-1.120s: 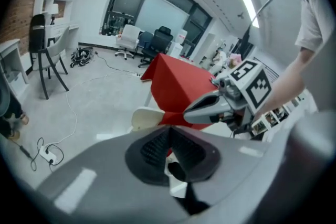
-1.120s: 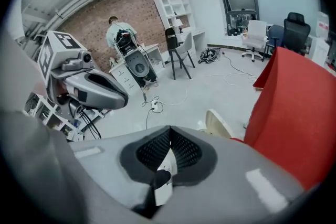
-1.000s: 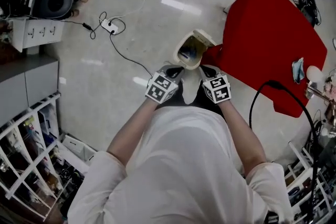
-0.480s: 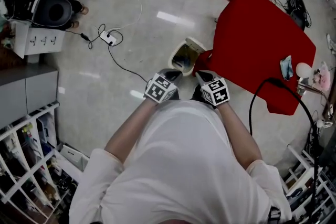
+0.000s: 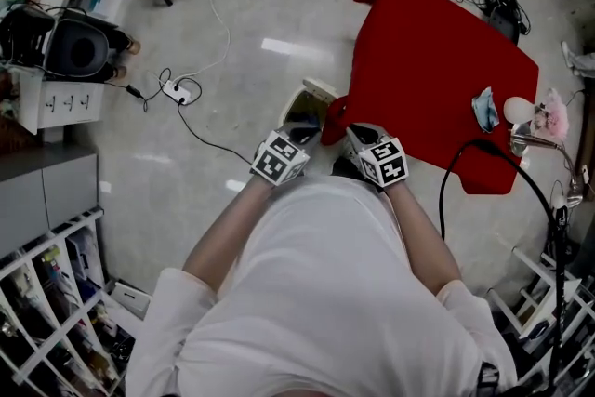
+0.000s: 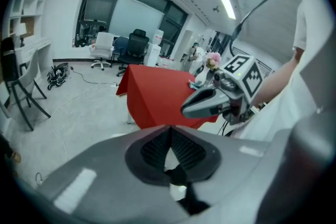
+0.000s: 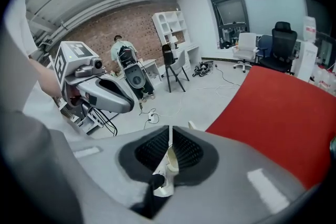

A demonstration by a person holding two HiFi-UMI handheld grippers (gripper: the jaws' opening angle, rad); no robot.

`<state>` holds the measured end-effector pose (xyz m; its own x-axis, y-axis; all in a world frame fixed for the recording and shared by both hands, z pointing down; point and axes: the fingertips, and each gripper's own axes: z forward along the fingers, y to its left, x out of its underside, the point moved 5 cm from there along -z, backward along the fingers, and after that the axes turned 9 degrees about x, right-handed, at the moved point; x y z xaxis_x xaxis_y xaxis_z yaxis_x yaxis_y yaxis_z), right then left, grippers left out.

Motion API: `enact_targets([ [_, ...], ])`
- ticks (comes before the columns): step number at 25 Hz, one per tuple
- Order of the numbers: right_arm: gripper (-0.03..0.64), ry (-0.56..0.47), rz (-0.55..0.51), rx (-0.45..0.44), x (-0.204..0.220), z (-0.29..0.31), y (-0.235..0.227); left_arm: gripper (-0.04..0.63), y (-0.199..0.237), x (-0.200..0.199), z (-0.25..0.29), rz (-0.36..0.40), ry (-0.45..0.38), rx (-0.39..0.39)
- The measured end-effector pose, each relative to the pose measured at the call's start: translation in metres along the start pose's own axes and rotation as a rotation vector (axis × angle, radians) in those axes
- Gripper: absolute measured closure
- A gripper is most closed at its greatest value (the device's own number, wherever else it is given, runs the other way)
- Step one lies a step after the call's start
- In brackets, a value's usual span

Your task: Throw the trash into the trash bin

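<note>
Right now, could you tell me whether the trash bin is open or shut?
Open: the head view looks straight into the trash bin's dark inside, with its lid tipped back.

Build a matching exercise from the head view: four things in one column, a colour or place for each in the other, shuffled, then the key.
Things:
1. trash bin
2. tablecloth
3. power strip
4. blue crumpled item

Descriptions:
A. red
B. lying on the tablecloth, near its right edge
C. white, on the floor left of the trash bin, cables attached
D. cream, on the floor beside the tablecloth's hanging corner

Pairs: 1-D, 2-A, 3-C, 4-B
</note>
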<state>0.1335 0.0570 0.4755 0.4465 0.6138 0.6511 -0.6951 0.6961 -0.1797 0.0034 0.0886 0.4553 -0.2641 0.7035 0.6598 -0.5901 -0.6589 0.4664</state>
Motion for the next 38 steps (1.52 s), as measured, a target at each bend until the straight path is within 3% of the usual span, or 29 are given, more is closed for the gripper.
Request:
enact_targets([
  [12, 0.568, -0.017, 0.070, 0.056, 0.020, -0.035, -0.077, 0.591, -0.020, -0.055, 0.061, 0.051, -0.010, 0.051],
  [24, 0.531, -0.023, 0.132, 0.165, 0.050, -0.073, -0.175, 0.591, -0.039, -0.100, 0.141, 0.110, 0.010, 0.076],
  [33, 0.506, -0.011, 0.193, 0.297, 0.081, -0.105, -0.254, 0.591, -0.052, -0.120, 0.191, 0.116, 0.034, 0.085],
  [38, 0.500, -0.004, 0.246, 0.420, 0.098, -0.125, -0.307, 0.591, -0.060, -0.136, 0.218, 0.133, 0.059, 0.109],
])
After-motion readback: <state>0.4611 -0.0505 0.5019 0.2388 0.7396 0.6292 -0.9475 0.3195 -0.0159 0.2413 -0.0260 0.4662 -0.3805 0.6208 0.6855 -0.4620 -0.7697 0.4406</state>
